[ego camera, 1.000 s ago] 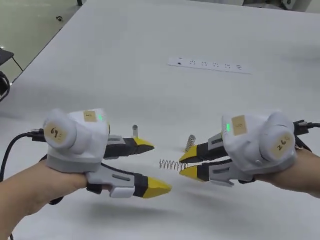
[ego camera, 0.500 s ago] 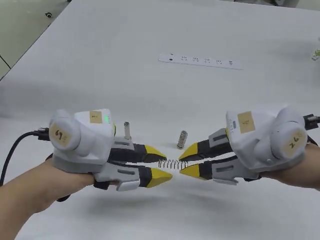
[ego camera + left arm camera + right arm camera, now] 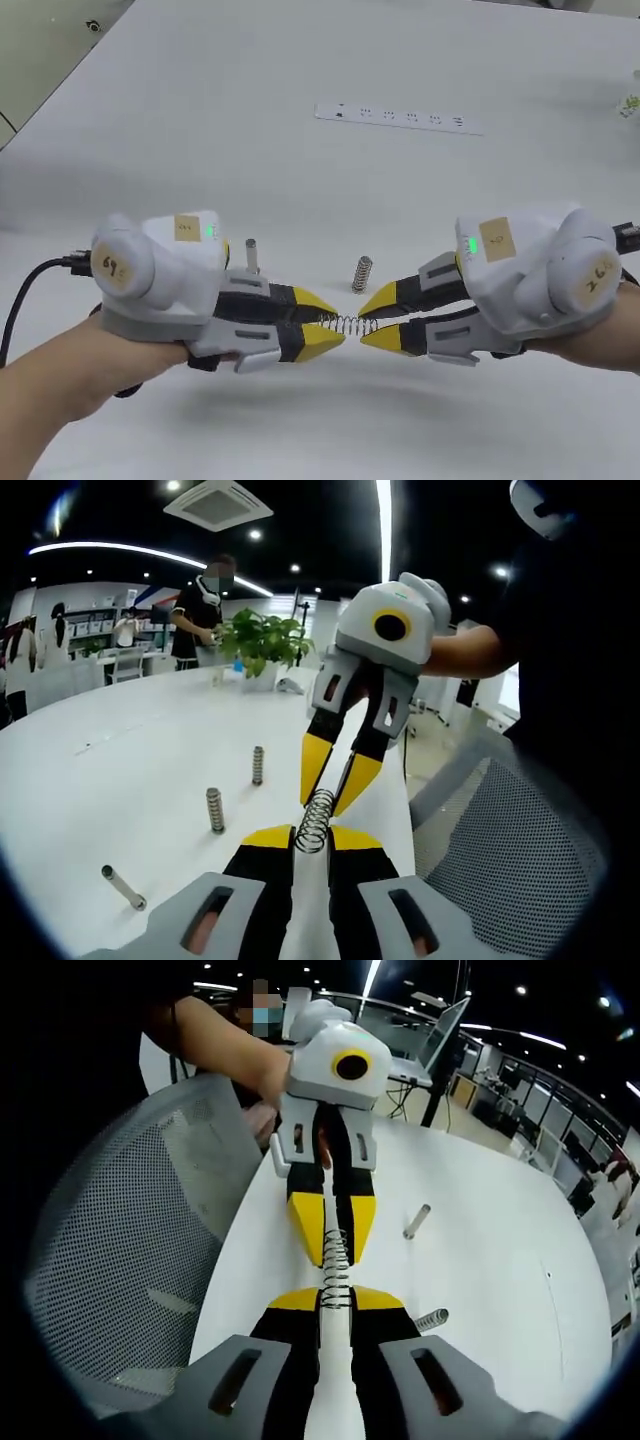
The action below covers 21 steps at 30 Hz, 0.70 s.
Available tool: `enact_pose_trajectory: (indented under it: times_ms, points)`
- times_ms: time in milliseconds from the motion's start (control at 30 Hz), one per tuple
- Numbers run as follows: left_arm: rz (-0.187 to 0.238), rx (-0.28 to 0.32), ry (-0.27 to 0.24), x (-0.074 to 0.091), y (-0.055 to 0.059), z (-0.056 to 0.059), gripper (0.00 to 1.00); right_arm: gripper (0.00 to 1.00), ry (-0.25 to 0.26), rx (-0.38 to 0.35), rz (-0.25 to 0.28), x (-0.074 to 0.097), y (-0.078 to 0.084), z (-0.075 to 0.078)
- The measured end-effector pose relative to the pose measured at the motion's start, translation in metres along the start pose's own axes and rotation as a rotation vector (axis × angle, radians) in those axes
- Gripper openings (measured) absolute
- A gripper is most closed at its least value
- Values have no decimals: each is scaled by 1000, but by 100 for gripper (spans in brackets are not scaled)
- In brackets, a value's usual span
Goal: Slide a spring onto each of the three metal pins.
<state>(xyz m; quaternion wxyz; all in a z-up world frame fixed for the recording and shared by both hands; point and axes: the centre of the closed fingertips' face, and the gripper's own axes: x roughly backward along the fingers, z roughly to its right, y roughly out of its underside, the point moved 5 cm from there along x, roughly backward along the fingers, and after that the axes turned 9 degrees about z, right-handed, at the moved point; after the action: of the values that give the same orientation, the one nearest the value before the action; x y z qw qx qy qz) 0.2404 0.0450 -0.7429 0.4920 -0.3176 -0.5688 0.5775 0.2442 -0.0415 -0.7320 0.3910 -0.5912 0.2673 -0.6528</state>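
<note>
Head view: the left gripper, wide open and off to the side a second ago, has swung in and closed down on one end of the spring. The right gripper keeps its jaws narrowed on the other end, so the spring hangs level between both sets of tips, off the table. The bare pin stands just behind the left gripper, and a sprung pin stands behind the tips. Left gripper view: own jaws almost together with the spring's end coils between them, right gripper's tips meeting on the far end. The sprung pin and a second sprung pin already wear coils; the bare pin looks tilted here. Right gripper view: same two-ended hold, own jaws a sliver apart around the coil. This reads as a handover or re-grip, probably of the last spring, bound for the bare pin and not yet on it.
</note>
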Motion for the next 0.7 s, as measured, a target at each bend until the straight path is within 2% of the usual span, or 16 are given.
enact_pose_trajectory:
  times_ms: [333,700]
  points:
    - [8,-3,2,1,-1,1,3,8,-3,1,3,0,-1,0]
    - [11,-10,31,1,-5,6,2,9,8,-55,24,1,1,-3]
